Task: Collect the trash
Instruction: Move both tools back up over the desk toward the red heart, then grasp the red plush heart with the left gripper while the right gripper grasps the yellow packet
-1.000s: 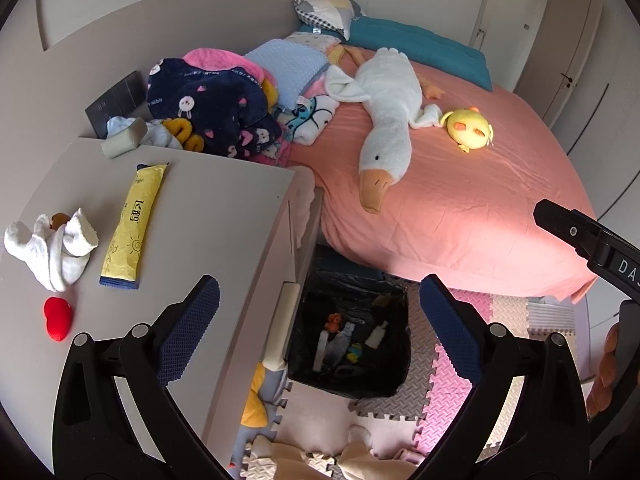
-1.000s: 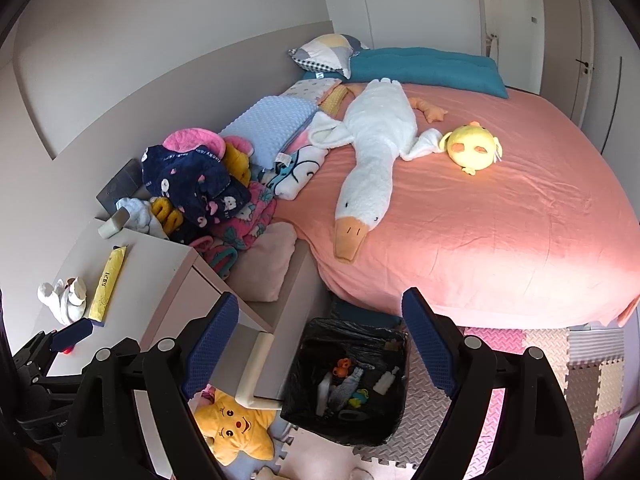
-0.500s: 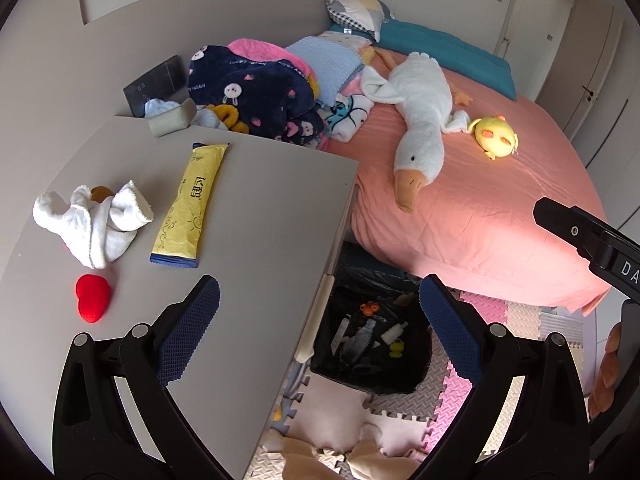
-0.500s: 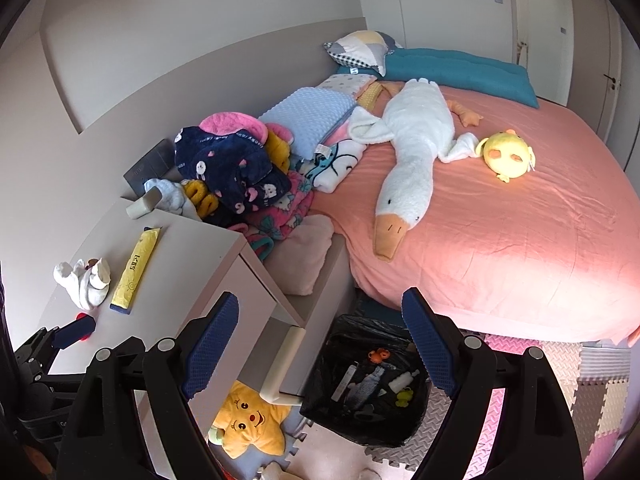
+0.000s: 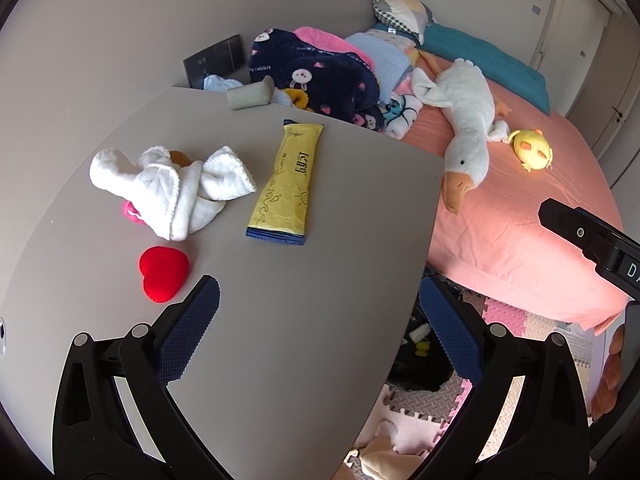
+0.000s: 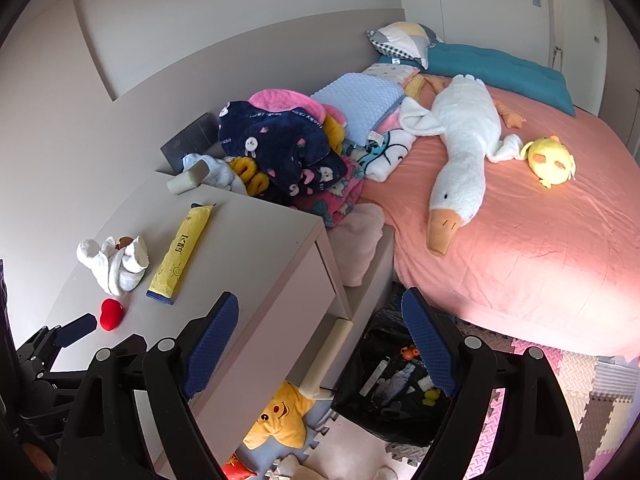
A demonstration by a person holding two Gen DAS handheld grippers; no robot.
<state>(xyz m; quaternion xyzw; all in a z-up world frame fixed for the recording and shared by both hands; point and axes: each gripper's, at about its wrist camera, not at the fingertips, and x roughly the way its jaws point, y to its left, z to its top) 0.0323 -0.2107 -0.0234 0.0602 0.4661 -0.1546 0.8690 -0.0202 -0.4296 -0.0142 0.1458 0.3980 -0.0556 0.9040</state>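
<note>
right gripper (image 6: 320, 344) jaws wide and empty above black trash bin (image 6: 384, 408), yellow wrapper (image 6: 181, 249) on nightstand (image 6: 256, 248)

Yellow wrappers on the bench (image 5: 280, 300): one (image 5: 286, 184)
White cloths on the bench: one (image 5: 172, 186), crumpled
Red hearts on the bench: one (image 5: 163, 273)
Grey rolls at the bench's far edge: one (image 5: 251, 93)
Tongs: two, the left tongs (image 5: 318, 330) and the right tongs (image 6: 320, 344) (each with blue pads)
Goose toys on the bed (image 6: 520, 248): one (image 6: 460, 148)
Small yellow chick toys on the bed: one (image 6: 551, 161)
Pillows at the bed's far end: two, one patterned (image 6: 404, 42), one long and teal (image 6: 496, 68)
Black bins on the floor: one (image 6: 360, 400) (holding several small bits, too jumbled to count)
Yellow star toys on the floor: one (image 6: 278, 418)
</note>
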